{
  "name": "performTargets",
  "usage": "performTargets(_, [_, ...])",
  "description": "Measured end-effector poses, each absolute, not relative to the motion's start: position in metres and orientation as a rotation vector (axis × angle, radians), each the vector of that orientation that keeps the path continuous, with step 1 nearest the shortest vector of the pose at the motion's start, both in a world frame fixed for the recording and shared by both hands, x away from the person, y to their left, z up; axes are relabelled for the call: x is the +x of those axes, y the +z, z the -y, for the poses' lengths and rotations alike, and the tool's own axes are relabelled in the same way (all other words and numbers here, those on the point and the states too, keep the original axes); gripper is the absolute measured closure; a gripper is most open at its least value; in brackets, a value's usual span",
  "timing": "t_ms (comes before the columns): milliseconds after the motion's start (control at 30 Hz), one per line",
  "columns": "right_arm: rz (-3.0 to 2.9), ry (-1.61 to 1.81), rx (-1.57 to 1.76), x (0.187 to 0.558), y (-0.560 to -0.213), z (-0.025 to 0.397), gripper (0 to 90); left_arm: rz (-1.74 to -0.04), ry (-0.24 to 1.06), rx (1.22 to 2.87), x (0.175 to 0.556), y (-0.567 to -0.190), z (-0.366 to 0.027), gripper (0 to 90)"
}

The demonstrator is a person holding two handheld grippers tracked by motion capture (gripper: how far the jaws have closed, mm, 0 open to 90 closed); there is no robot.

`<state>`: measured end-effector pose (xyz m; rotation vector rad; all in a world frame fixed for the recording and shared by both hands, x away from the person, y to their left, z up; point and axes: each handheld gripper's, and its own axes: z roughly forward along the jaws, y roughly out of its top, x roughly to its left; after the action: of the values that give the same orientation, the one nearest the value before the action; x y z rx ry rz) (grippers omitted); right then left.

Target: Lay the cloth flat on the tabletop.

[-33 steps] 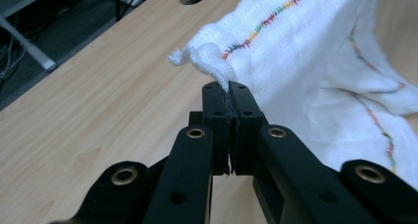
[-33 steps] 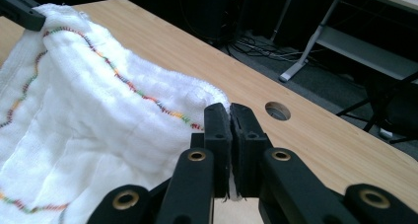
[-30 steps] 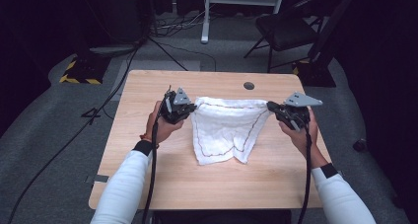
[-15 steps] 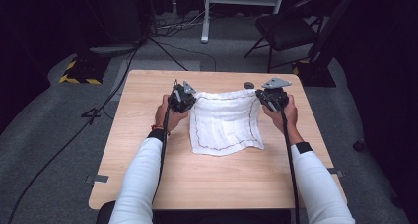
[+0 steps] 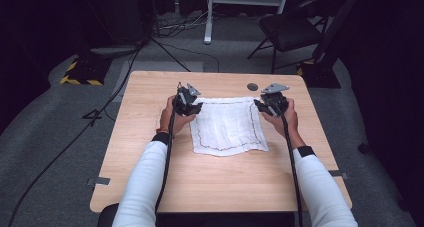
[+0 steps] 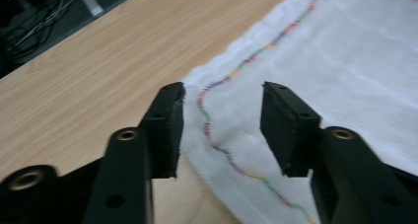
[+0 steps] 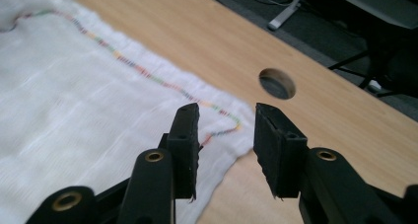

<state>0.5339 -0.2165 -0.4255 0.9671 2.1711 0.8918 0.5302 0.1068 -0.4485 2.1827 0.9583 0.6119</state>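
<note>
I see the white cloth (image 5: 228,125) lying flat in the middle of the bench (image 5: 150,182). It looks thin, soft and light, so I would pinch its far corners. Left gripper (image 5: 189,105) and right gripper (image 5: 267,106) both have jaws apart, holding nothing.

The cloth (image 6: 315,71) runs past the left gripper view's right edge. The chair (image 5: 295,29) fades into darkness, its back cut off.

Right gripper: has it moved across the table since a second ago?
Yes. The right gripper has moved inward and toward the far edge, closer to the round hole in the table, at the cloth's corner.
</note>
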Motion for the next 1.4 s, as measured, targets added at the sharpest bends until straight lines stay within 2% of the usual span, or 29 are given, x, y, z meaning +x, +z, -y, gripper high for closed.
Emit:
performTargets(67, [-2.221, 0.892, 0.926, 0.524, -0.431, 0.22, 61.2, -0.92, 0.583, 2.2, 0.521, -0.448, -0.106, 44.2])
performTargets(300, [-2.344, 0.958, 0.903, 0.496, -0.446, 0.24, 58.2, -0.839, 0.422, 2.224, 0.486, -0.455, -0.108, 32.1])
performTargets(433, [-2.421, 0.997, 0.88, 0.478, -0.456, 0.249, 56.0, -0.786, 0.391, 2.298, 0.464, -0.465, -0.102, 27.6])
performTargets(633, [-2.492, 0.941, 0.83, 0.456, -0.47, 0.255, 53.9, -0.752, 0.319, 2.341, 0.44, -0.476, -0.104, 28.1])
performTargets(867, [-2.546, 0.846, 0.802, 0.441, -0.484, 0.259, 55.0, -0.743, 0.257, 2.405, 0.431, -0.486, -0.108, 36.2])
performTargets(967, [-2.547, 0.861, 0.827, 0.438, -0.484, 0.263, 55.9, -0.73, 0.231, 2.398, 0.43, -0.486, -0.11, 44.7])
performTargets(1100, [-2.556, 0.848, 0.829, 0.43, -0.483, 0.267, 60.6, -0.691, 0.21, 2.392, 0.427, -0.486, -0.114, 62.5])
performTargets(1233, [-2.554, 0.844, 0.842, 0.421, -0.483, 0.271, 64.6, -0.663, 0.186, 2.401, 0.423, -0.485, -0.116, 72.7])
performTargets(1400, [-2.561, 0.863, 0.879, 0.408, -0.483, 0.278, 65.9, -0.642, 0.144, 2.408, 0.416, -0.484, -0.116, 75.0])
